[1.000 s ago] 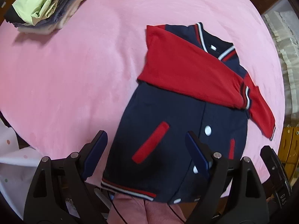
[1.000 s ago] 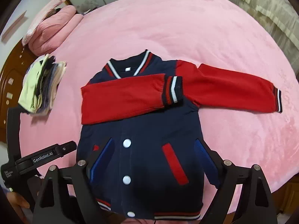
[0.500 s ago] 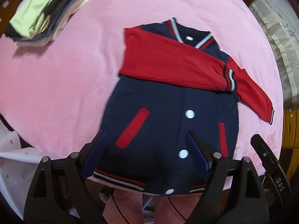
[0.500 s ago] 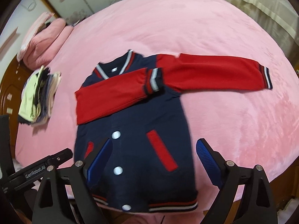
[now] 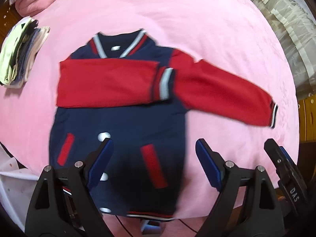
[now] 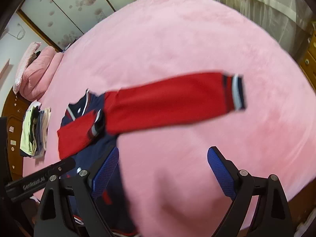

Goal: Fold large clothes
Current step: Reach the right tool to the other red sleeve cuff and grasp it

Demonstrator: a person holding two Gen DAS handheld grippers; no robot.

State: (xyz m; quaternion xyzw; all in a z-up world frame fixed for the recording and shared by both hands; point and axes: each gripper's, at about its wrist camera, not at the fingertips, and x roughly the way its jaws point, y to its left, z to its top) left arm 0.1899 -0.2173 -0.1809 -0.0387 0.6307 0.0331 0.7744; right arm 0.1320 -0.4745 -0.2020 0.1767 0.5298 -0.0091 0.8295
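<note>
A navy baseball jacket [image 5: 126, 122] with red sleeves lies flat, front up, on the pink bed [image 5: 197, 19]. Its left sleeve [image 5: 106, 83] is folded across the chest; the other sleeve [image 5: 223, 94] stretches out to the right, cuff [image 6: 236, 92] far out on the cover. My left gripper [image 5: 154, 156] hangs open above the jacket's lower right part, nothing between its fingers. My right gripper [image 6: 163, 165] is open above bare pink cover, just right of the jacket's edge and below the outstretched sleeve [image 6: 167, 102]. Both views are motion-blurred.
A stack of folded clothes [image 5: 17, 53] sits at the bed's left edge, with pink pillows [image 6: 33, 71] beyond it. Curtains [image 6: 266, 4] and a wooden cabinet [image 6: 310, 59] stand to the right. The other gripper's body [image 6: 39, 177] shows at the lower left of the right wrist view.
Both grippers have swept to the right over the jacket, staying open. The right one has passed beyond the jacket's right edge; the outstretched sleeve now fills its view.
</note>
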